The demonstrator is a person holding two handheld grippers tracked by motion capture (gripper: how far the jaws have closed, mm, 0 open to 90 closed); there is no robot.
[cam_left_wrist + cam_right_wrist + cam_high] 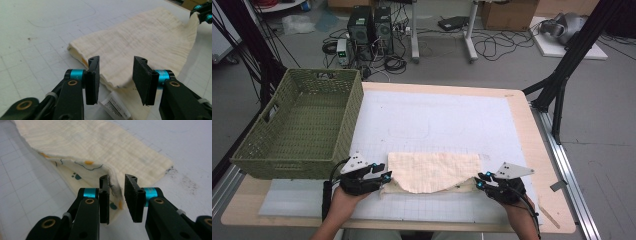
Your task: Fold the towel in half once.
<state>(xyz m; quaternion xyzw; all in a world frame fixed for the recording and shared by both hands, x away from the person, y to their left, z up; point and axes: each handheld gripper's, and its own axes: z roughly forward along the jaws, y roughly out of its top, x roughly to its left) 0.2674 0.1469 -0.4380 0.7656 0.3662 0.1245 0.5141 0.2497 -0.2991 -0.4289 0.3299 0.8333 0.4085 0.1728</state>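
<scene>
One folded cloth (432,171) lies between two released grippers, left gripper (384,176) and right gripper (482,181).

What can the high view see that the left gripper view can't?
High view: the green woven basket at the table's left, the person's hands, and computers and cables on the floor beyond.

Left gripper view: a white care label poking out beneath the cloth's near corner, and the left gripper close up, its jaws apart with nothing pressed between them.

Both: the folded cream cloth on the gridded white mat, and the right gripper at the cloth's other end.
</scene>
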